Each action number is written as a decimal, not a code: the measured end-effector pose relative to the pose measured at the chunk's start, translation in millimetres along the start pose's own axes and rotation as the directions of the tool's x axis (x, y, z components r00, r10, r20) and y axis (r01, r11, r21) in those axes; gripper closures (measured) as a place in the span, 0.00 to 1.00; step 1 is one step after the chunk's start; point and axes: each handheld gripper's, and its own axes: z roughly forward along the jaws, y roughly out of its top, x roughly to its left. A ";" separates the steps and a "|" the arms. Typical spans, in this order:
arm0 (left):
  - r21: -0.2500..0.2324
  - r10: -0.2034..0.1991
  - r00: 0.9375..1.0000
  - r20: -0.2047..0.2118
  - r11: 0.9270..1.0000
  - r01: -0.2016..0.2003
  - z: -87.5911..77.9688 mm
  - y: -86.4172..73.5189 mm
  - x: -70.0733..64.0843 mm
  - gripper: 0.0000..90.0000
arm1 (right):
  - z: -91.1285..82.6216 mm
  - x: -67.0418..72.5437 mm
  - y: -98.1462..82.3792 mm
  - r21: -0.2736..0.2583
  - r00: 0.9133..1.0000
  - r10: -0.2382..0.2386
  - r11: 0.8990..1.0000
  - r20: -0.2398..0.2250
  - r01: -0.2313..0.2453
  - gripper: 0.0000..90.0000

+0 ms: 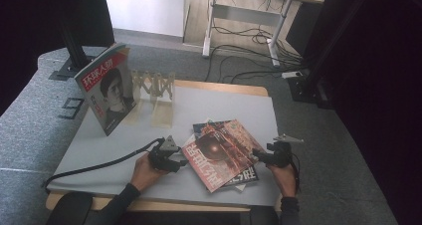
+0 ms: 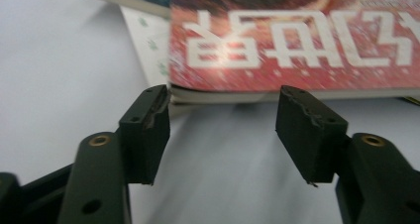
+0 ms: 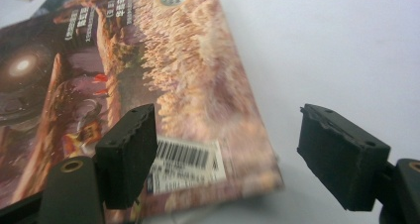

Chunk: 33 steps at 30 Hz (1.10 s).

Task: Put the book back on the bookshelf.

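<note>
The red magazine (image 1: 219, 158) lies on top of a loose, fanned stack of magazines (image 1: 234, 181) at the near middle of the white table (image 1: 224, 105), with the left gripper (image 1: 175, 161) at its left edge and the right gripper (image 1: 263, 157) at its right edge. In the left gripper view the jaws stand spread with nothing between them, their tips just short of the magazine's (image 2: 292, 40) near edge, and the left one touching or almost touching its corner. In the right gripper view the jaws are also spread, straddling the magazine's (image 3: 148, 100) corner beside the barcode label (image 3: 185, 165) without pressing it. The main risk is that either gripper closes on more than one cover (the edges below sit flush and close together), so two magazines rise at once. A thin glossy cover may also slip from a shallow bite, or bend if only a corner is pinched. Pushing in to get under the edge could slide the whole stack toward the near edge of the table. Farther back left, a standing magazine (image 1: 106, 88) leans on the wooden rack (image 1: 155, 85), well apart from the work.
</note>
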 end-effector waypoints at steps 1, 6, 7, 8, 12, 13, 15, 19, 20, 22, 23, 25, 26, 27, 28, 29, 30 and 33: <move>-0.002 -0.006 1.000 -0.004 1.000 0.006 1.9 -0.8 -1.2 0.36 | 3.6 -0.8 0.7 0.011 1.000 -0.001 1.000 -0.012 0.001 0.26; -0.002 -0.033 0.999 -0.005 0.999 0.033 5.7 -0.2 1.7 0.36 | 10.5 -0.9 1.7 0.026 0.997 -0.004 1.000 -0.074 0.006 0.33; -0.011 -0.042 0.999 -0.010 0.999 0.042 5.7 0.6 2.6 0.36 | 9.3 0.5 1.7 0.033 0.998 -0.011 0.999 -0.069 0.014 0.33; -0.016 -0.052 0.999 -0.011 0.999 0.051 5.8 1.6 4.0 0.37 | 8.3 1.4 1.1 0.039 0.997 -0.011 0.999 -0.071 0.014 0.32; -0.016 -0.065 0.998 -0.026 0.998 0.065 5.3 6.3 9.9 0.37 | 4.2 3.9 -5.1 0.040 0.996 0.003 0.999 -0.086 0.001 0.31; -0.014 -0.066 0.997 -0.032 0.998 0.066 5.4 7.8 12.2 0.38 | 2.3 5.3 -6.8 0.042 0.996 0.001 0.999 -0.086 0.003 0.31; -0.016 -0.086 0.995 -0.043 0.996 0.085 5.8 11.9 17.8 0.38 | -2.1 9.1 -10.4 0.045 0.997 -0.007 0.999 -0.083 0.011 0.30; -0.034 -0.133 0.990 -0.043 0.991 0.132 8.3 20.5 31.0 0.38 | -11.6 17.8 -19.7 0.042 0.997 -0.021 0.999 -0.077 0.025 0.30; -0.033 -0.138 0.989 -0.045 0.990 0.136 9.2 22.7 34.0 0.38 | -13.9 19.7 -22.1 0.041 0.997 -0.024 0.999 -0.078 0.027 0.31; -0.032 -0.141 0.989 -0.053 0.990 0.139 13.2 26.8 37.9 0.39 | -17.8 23.7 -27.0 0.040 0.996 -0.019 0.999 -0.088 0.023 0.31; -0.029 -0.142 0.988 -0.051 0.990 0.141 15.0 28.9 40.1 0.38 | -19.7 25.9 -29.3 0.039 0.996 -0.022 0.999 -0.089 0.025 0.31; -0.035 -0.158 0.986 -0.048 0.987 0.156 17.9 32.0 43.7 0.38 | -23.5 31.2 -33.2 0.039 0.996 -0.026 0.999 -0.087 0.029 0.31; -0.033 -0.164 0.985 -0.045 0.986 0.163 18.4 32.4 46.3 0.38 | -25.3 33.6 -34.7 0.043 0.996 -0.029 0.999 -0.088 0.033 0.31; -0.031 -0.174 0.984 -0.048 0.985 0.173 17.9 32.4 48.5 0.37 | -26.7 35.4 -36.1 0.043 0.995 -0.034 0.998 -0.089 0.038 0.31; -0.022 -0.169 0.984 -0.065 0.986 0.168 16.0 32.2 49.5 0.37 | -28.0 36.5 -37.2 0.044 0.995 -0.036 0.998 -0.091 0.040 0.31; -0.017 -0.155 0.984 -0.088 0.988 0.154 13.3 31.3 49.1 0.37 | -28.8 36.6 -37.9 0.041 0.995 -0.037 0.998 -0.092 0.041 0.32; -0.010 -0.144 0.984 -0.107 0.990 0.144 9.9 29.6 48.0 0.37 | -29.3 36.3 -38.3 0.039 0.995 -0.038 0.998 -0.094 0.042 0.32; -0.005 -0.134 0.984 -0.121 0.991 0.134 -2.2 20.6 44.1 0.37 | -26.9 33.4 -36.6 0.031 0.996 -0.049 0.998 -0.076 0.052 0.25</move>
